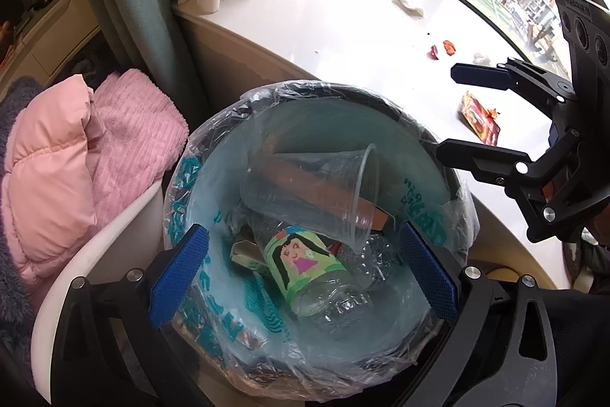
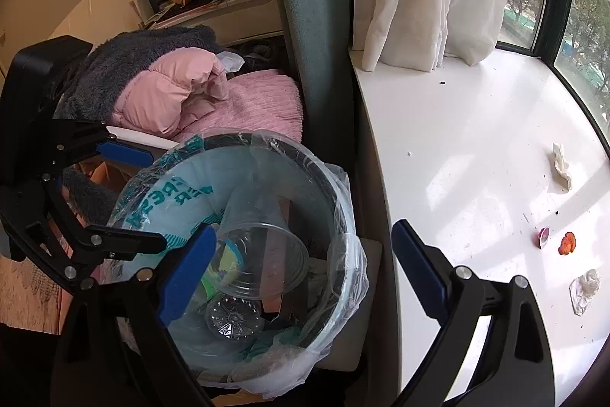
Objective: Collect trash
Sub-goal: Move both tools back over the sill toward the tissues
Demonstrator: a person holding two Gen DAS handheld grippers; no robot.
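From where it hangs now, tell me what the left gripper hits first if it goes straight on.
Most likely the clear plastic cup lying atop the trash in the lined bin; the left gripper points into it with jaws open and empty. Depth is uncertain.

cup point(image 1: 312, 193) in bin point(image 1: 183, 178) | wrapper point(image 1: 480, 119) on sill point(image 1: 343, 37)

Clear glossy plastic cup point(image 1: 324, 193), crinkled film bin liner point(image 1: 213, 147), smooth glossy white sill point(image 2: 476, 147)

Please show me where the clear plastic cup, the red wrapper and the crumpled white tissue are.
clear plastic cup point(image 1: 316, 189), left wrist view, on its side wall.
red wrapper point(image 1: 479, 119), left wrist view, on its middle.
crumpled white tissue point(image 2: 585, 287), right wrist view, on its middle.
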